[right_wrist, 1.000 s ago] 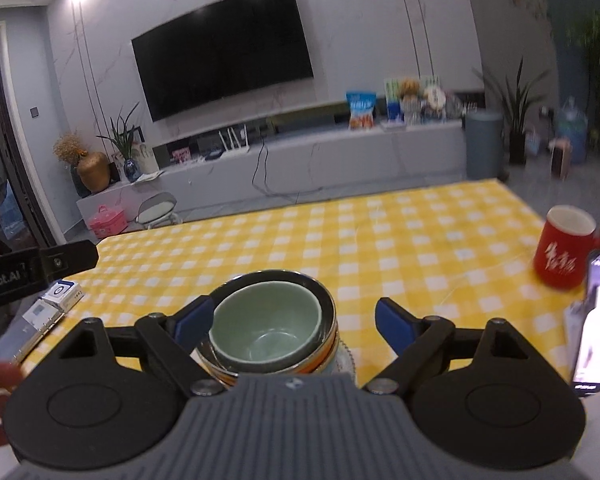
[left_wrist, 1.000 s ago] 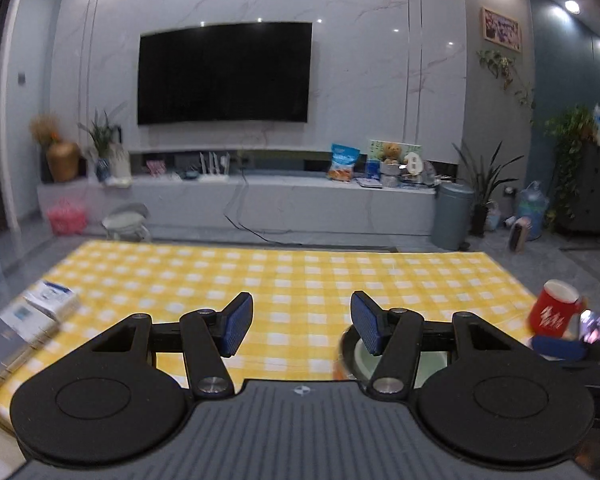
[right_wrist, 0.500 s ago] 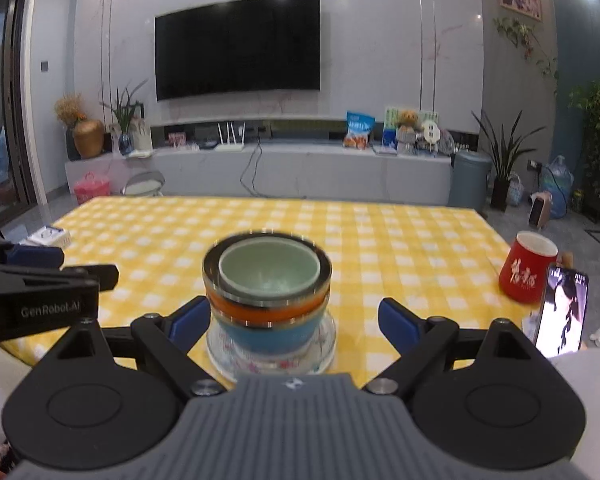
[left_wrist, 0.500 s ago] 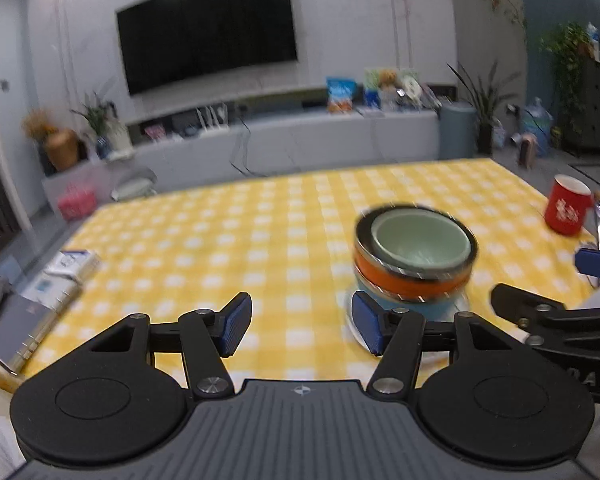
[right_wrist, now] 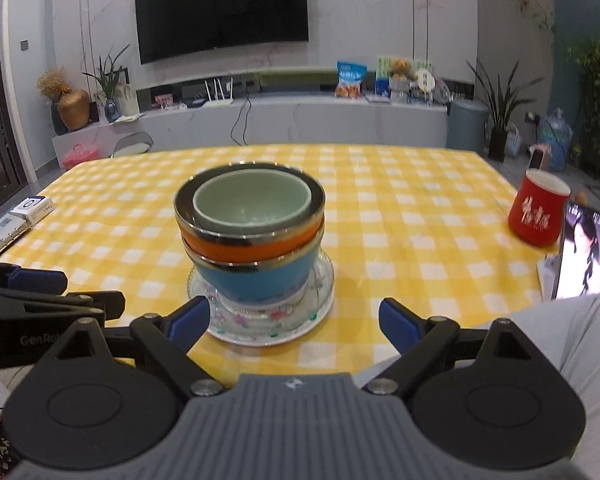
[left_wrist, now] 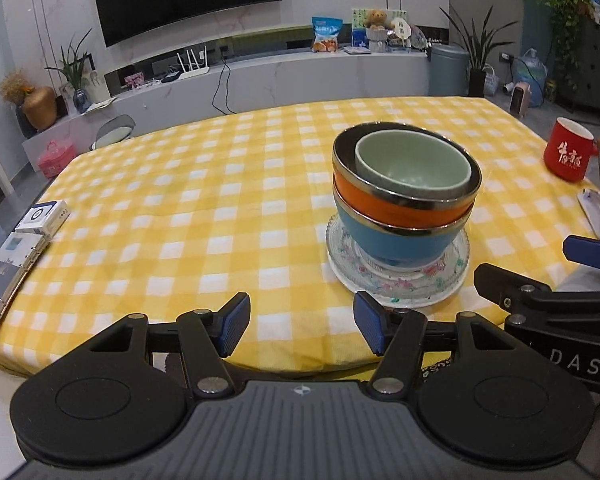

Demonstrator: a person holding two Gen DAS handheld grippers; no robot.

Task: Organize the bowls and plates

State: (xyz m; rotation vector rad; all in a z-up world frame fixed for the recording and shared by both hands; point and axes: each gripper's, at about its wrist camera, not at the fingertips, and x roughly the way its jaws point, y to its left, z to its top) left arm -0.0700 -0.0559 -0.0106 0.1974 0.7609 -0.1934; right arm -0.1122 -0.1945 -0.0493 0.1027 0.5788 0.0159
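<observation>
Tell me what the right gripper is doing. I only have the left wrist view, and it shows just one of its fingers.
Observer: The right gripper is wide open and empty, with the bowl stack straight ahead of it.
Operator: Check its pads against the plate.
Observer: Its left pad overlaps the plate rim in the right wrist view, so I cannot tell whether they touch. Its right pad is clearly apart from the plate.
Operator: Report what is beyond the red mug.
Observer: A phone stands right of the red mug, with its screen lit.
</observation>
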